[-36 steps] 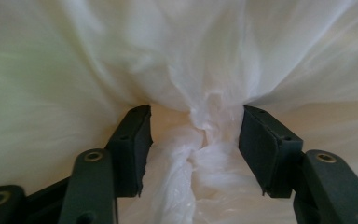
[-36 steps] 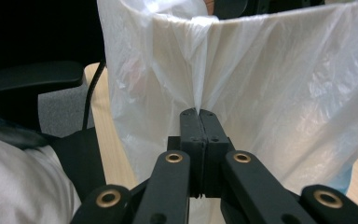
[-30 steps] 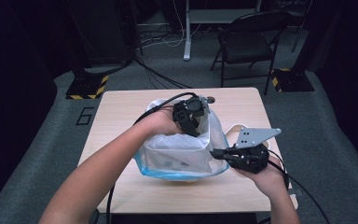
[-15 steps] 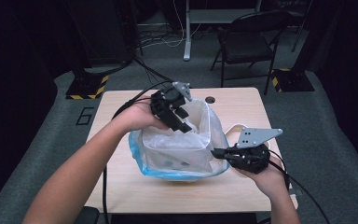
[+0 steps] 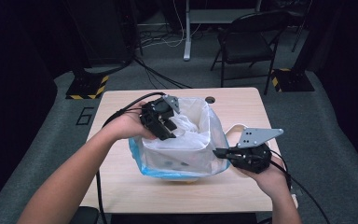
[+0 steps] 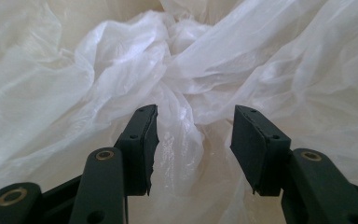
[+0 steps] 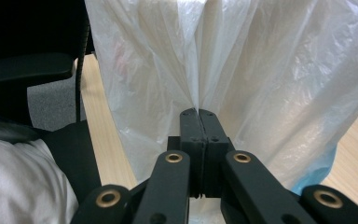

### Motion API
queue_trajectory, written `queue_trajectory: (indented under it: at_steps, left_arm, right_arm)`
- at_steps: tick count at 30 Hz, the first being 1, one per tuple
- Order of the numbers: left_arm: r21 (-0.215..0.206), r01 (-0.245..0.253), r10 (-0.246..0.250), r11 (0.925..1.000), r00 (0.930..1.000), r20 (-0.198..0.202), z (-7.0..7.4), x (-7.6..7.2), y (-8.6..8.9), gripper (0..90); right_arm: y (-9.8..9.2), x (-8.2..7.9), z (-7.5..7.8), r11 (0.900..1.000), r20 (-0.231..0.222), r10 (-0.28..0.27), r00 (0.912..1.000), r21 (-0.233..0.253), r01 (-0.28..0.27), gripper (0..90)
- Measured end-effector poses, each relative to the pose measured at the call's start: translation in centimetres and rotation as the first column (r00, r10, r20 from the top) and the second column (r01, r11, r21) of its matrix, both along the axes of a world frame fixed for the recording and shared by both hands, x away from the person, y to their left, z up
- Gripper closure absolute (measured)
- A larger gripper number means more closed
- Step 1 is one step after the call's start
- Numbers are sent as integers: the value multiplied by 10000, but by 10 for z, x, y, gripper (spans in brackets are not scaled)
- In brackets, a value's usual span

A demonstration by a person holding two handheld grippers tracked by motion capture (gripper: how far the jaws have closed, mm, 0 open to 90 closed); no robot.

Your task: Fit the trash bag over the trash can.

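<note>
A thin white plastic bag (image 5: 186,144) lines a light blue bin (image 5: 142,165) standing on the wooden table (image 5: 121,186). My left gripper (image 5: 164,127) hovers over the bag's left rim, tilted down into the opening. Its jaws stand open over crumpled white film (image 6: 186,102), with a fold of film between them but not pinched. My right gripper (image 5: 220,152) is at the bin's right side, shut on a fold of the bag's outer wall (image 7: 198,105), which hangs in pleats above the jaws (image 7: 198,114).
A folding chair (image 5: 247,44) and a desk leg (image 5: 186,32) stand on the grey floor behind the table. A dark hole (image 5: 209,99) sits near the table's far edge. Black cables (image 5: 121,112) trail from my left gripper across the table.
My left gripper has swung from the bag's far right rim across to its left rim. The right gripper has kept its hold on the bag's side.
</note>
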State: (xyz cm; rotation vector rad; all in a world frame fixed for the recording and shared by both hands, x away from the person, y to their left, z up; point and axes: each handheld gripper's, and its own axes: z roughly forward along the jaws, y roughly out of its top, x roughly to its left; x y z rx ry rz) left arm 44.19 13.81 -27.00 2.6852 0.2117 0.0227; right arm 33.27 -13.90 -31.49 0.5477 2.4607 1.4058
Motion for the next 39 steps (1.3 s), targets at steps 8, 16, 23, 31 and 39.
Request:
queue_trajectory:
  at_steps: [8,16,23,31,39]
  left_arm:
    - [57,-42,45,10000,9992,-409,-2,3,0,500]
    - [-1084,-310,320,9936,9995,78,15,-3,9,411]
    - [-2533,-364,600,9667,9945,861,42,-18,39,416]
    - [-3781,-1068,1515,9196,9843,906,48,-33,86,425]
    - [-4651,-1782,2574,8671,9598,1120,45,-45,125,436]
  right_arm:
    - [-1,4,-5,9998,-299,93,9995,-144,-97,900]
    - [-6,-4,4,9990,-195,228,9995,384,-220,778]
    - [-16,-6,7,9974,-81,-34,10000,722,40,713]
    - [-23,-7,9,9954,111,-467,9988,847,456,677]
    - [-23,-3,3,9950,32,-664,9978,748,660,643]
